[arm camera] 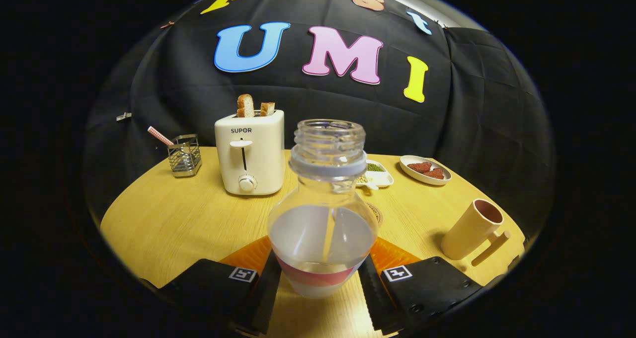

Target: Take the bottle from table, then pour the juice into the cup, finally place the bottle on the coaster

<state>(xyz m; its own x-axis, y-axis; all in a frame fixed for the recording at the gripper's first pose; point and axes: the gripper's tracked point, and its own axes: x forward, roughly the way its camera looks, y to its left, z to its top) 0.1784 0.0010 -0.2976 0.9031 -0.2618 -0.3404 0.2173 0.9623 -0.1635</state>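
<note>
Clear plastic bottle (323, 213), cap off, part full of pale juice, stands upright between the fingers (266, 291), long axis vertical, base on the wooden table (169, 223). Fingers sit wide apart flanking its lower body, looks like touching or nearly; firm grasp can't be confirmed. Tan handled cup (472, 228) lies tilted, beyond and right of the fingers. Coaster (376, 212) peeks just behind the bottle.

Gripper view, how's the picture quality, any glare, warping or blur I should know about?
Gripper view: strong fisheye warp, the table edge bows and the cup leans outward; the bottle between the gripper fingers is sharp, its clear wall bending what lies behind; a bright glare patch sits on the wood just below the bottle; the toaster is evenly lit and crisp; the cup casts a soft shadow beside it.
</note>
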